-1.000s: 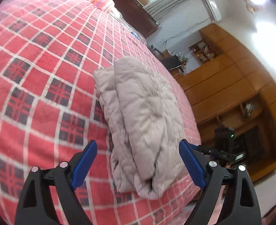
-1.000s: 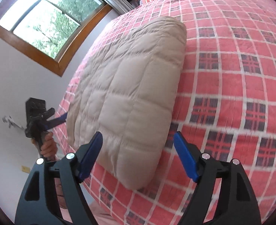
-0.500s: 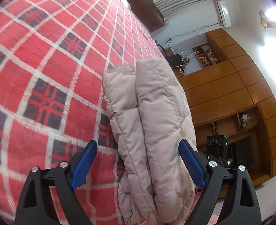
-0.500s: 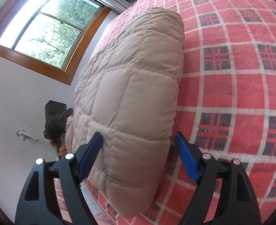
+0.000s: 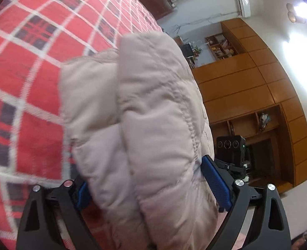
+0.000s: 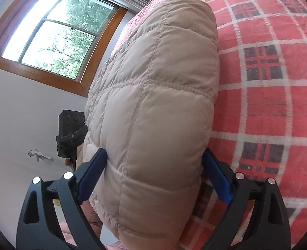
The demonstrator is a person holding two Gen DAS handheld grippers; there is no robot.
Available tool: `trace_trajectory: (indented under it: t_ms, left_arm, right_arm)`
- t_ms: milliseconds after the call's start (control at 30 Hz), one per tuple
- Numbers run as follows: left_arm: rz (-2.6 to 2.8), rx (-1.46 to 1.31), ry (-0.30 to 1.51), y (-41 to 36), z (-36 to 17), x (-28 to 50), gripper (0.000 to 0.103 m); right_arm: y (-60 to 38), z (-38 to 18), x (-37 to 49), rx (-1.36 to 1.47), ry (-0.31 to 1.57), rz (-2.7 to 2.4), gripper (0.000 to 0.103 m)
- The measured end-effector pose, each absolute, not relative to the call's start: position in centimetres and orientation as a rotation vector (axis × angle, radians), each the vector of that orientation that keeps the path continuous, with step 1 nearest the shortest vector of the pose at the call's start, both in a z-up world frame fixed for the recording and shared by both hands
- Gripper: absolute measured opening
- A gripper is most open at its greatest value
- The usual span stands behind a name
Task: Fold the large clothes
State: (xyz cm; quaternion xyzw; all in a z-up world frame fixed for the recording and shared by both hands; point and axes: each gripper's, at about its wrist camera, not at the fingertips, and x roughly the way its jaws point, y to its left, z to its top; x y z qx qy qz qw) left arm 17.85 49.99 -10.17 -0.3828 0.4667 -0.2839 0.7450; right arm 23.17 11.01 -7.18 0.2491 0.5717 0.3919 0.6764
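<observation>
A beige quilted puffer jacket (image 5: 153,104) lies folded into a thick bundle on the red plaid bedspread (image 5: 28,62). My left gripper (image 5: 147,179) is open and straddles one end of the bundle, its blue pads (image 5: 216,183) on either side of the padding. At the other end of the jacket (image 6: 157,83) my right gripper (image 6: 153,166) is open too, one pad (image 6: 93,173) on each flank. The bulging fabric hides part of the left gripper's left pad. Each view shows the other gripper's black body past the jacket.
The plaid bedspread (image 6: 268,93) stretches wide beside the jacket. A wooden-framed window (image 6: 55,33) and a white wall stand behind one end. Wooden cabinets with shelves (image 5: 257,95) and an air conditioner (image 5: 244,0) line the room behind the other. A hand (image 6: 70,162) shows low beside the bed.
Both grippers have moved forward onto the folded jacket, so its ends now sit between the open fingers. The jacket fills much more of each view. Finger spacing looks unchanged.
</observation>
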Motion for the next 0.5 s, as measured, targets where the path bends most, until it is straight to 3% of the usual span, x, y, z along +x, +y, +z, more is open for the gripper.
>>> trace_trajectory:
  t_ms: [100,133,167,267,500]
  left_arm:
    - [-0.632,-0.827,1.018,49.4,-10.0,18.3,0.091]
    - [-0.627,-0.817,1.019,49.1,-10.0,18.4,0.085]
    - [-0.621,-0.807,1.021,48.9,-10.0,18.4,0.075]
    - [-0.611,-0.819,1.013,48.9,-9.8,17.7,0.062]
    - [-0.595,-0.772,0.962,47.7,-7.8,16.3,0.048]
  right_arm:
    - [10.9,-7.6,23.6,0.570,1.283,0.888,0.092]
    - [11.1,-7.6,23.6,0.567,1.279,0.889,0.091]
    - [11.2,-7.5,23.5,0.558,1.273,0.888,0.085]
    - [11.3,-7.3,23.5,0.539,1.264,0.883,0.070]
    - [10.8,-5.9,23.0,0.532,1.233,0.910,0.054]
